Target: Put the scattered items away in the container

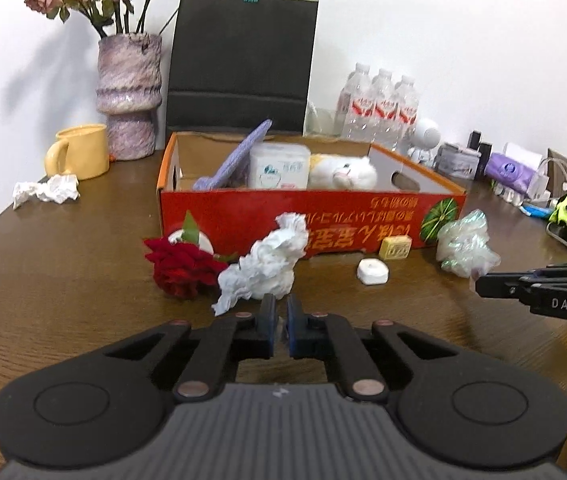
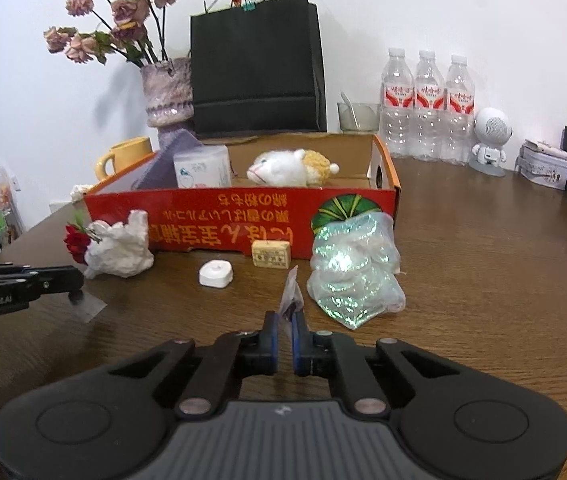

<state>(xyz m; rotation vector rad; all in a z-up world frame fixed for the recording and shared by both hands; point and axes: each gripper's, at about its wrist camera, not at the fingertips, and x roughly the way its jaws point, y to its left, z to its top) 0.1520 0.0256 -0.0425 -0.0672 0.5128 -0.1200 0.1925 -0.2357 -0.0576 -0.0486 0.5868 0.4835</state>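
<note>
The red cardboard box stands mid-table and holds a purple cloth, a tissue pack and a plush cat. Before it lie a red rose, a crumpled white tissue, a small white cap, a yellow block and a crumpled iridescent bag. My left gripper is shut on a clear plastic scrap that hangs from its tip just above the table. My right gripper is shut on a small clear wrapper that sticks up between its fingers.
Behind the box stand a black paper bag, a purple vase with dried flowers, a yellow mug and three water bottles. Another crumpled tissue lies far left. Small boxes and cables crowd the right edge.
</note>
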